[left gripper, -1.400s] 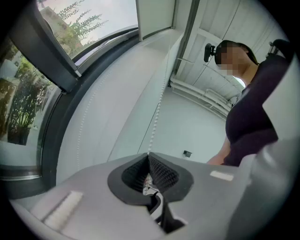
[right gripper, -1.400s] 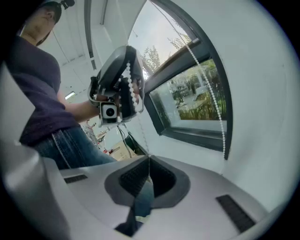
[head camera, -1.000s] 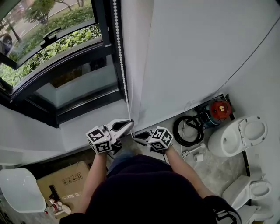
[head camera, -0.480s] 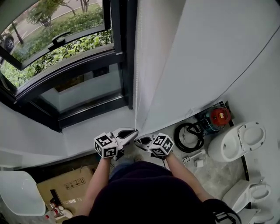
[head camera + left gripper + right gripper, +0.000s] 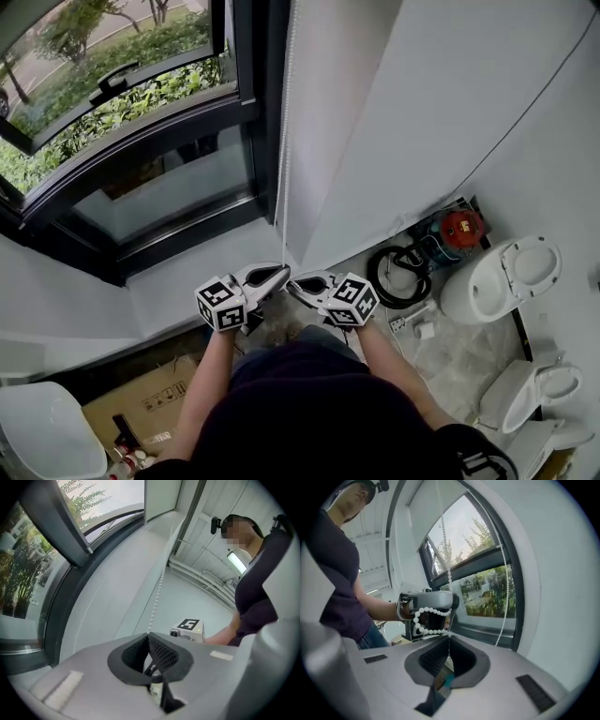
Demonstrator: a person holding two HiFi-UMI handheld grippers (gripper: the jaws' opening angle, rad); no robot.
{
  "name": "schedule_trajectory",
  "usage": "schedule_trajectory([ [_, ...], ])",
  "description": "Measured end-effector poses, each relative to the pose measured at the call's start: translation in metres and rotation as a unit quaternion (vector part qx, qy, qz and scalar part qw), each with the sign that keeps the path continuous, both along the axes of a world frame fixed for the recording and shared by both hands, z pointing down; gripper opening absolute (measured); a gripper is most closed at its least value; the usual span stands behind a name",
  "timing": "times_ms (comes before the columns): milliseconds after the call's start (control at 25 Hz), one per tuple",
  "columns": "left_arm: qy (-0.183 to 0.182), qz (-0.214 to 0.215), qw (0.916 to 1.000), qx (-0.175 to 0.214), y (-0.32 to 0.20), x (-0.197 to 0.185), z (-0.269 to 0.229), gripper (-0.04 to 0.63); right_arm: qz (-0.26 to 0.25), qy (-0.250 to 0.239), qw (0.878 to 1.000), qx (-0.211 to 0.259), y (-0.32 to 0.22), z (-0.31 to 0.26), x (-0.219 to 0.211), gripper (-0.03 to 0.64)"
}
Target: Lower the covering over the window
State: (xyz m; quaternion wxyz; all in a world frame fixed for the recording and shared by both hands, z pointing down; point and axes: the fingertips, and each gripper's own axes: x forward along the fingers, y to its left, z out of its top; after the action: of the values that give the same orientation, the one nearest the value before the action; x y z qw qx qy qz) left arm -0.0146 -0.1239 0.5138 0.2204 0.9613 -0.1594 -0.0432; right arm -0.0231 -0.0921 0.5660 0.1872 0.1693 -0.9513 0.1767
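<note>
A white roller blind [image 5: 328, 141] hangs at the right side of the dark-framed window [image 5: 141, 103]. Its white bead chain [image 5: 282, 141] runs down along the frame to my two grippers, which meet tip to tip above the sill. The left gripper [image 5: 281, 274] is shut on the chain [image 5: 159, 588], with beads showing between its pads. Just below and to the right, the right gripper [image 5: 293, 281] is also shut on the chain [image 5: 449, 573]. In the right gripper view a loop of beads [image 5: 426, 620] hangs by the left gripper [image 5: 426, 603], and a second strand [image 5: 502, 597] hangs by the glass.
The white sill [image 5: 187, 272] lies below the window. On the floor are a cardboard box [image 5: 150, 403], a coiled black hose [image 5: 398, 277], a red device [image 5: 461, 228] and two white toilets [image 5: 511, 281] [image 5: 539, 394]. A white wall rises at the right.
The right gripper has come up closer to the left one at the chain's lower end. Both stay shut. The head view has shifted slightly.
</note>
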Motion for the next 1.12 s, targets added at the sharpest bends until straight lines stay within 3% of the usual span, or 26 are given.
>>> schedule_trajectory([
  [360, -0.015, 0.011, 0.9998, 0.010, -0.005, -0.004, 0.003, 0.012, 0.061, -0.039, 0.994, 0.076, -0.021, -0.067, 0.018, 0.014],
  [520, -0.003, 0.004, 1.0000, 0.003, -0.011, -0.010, 0.004, 0.012, 0.076, -0.010, 0.992, 0.102, -0.025, -0.082, 0.025, 0.014],
  [680, 0.003, -0.003, 1.0000, 0.003, -0.016, -0.015, 0.006, 0.012, 0.014, 0.096, 0.994, 0.058, -0.002, -0.058, 0.031, 0.014],
  [760, 0.000, -0.005, 1.0000, 0.006, -0.017, -0.016, 0.009, 0.012, -0.008, 0.121, 0.991, 0.047, 0.007, -0.055, 0.032, 0.015],
  [960, -0.025, 0.010, 0.9994, 0.020, -0.012, -0.010, 0.011, 0.012, -0.033, 0.086, 0.995, 0.032, 0.017, -0.074, 0.024, 0.017],
  [1000, -0.028, 0.012, 0.9993, 0.021, -0.011, -0.009, 0.011, 0.012, -0.045, 0.079, 0.995, 0.028, 0.020, -0.078, 0.021, 0.031],
  [1080, -0.026, 0.011, 0.9994, 0.019, -0.012, -0.010, 0.011, 0.012, -0.068, 0.064, 0.995, 0.024, 0.026, -0.088, 0.015, 0.126],
  [1120, -0.024, 0.009, 0.9995, 0.018, -0.012, -0.011, 0.010, 0.012, -0.073, 0.056, 0.995, 0.025, 0.027, -0.094, 0.013, 0.129],
])
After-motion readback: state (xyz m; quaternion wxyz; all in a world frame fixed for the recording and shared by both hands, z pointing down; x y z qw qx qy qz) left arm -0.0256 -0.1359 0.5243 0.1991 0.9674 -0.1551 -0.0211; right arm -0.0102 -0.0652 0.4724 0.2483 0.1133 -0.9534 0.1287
